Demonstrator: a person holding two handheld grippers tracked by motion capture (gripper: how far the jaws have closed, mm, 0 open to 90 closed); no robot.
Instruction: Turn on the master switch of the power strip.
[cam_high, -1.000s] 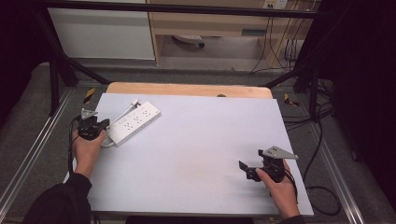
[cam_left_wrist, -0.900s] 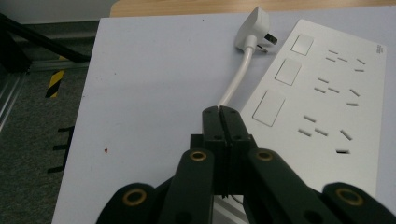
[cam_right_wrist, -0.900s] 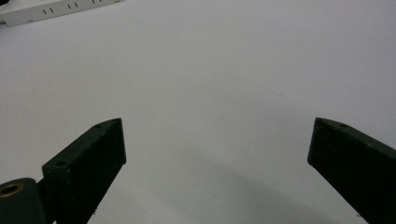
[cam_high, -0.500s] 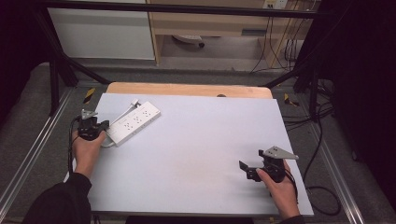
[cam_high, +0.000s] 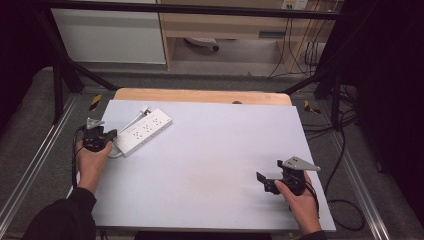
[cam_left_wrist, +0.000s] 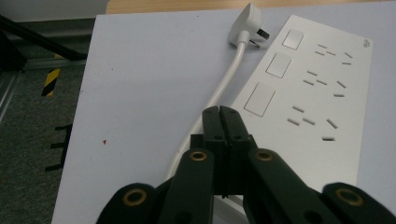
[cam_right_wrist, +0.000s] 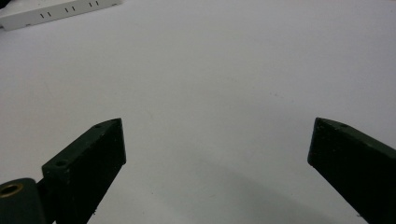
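Your left gripper (cam_left_wrist: 219, 109), jaws pressed together on nothing, sits at the near end of the power strip (cam_high: 143, 131), whose long axis runs away toward the table's far side. Your right gripper (cam_high: 265, 181), jaws spread wide, rests well apart.

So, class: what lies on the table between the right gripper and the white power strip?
Nothing: the high view shows bare table between the right gripper and the power strip.

High view sits above your side, facing forward-down over whole tabletop (cam_high: 210, 165). Your left gripper view hangs close over power strip (cam_left_wrist: 308, 88); right gripper view skims low, strip far off.
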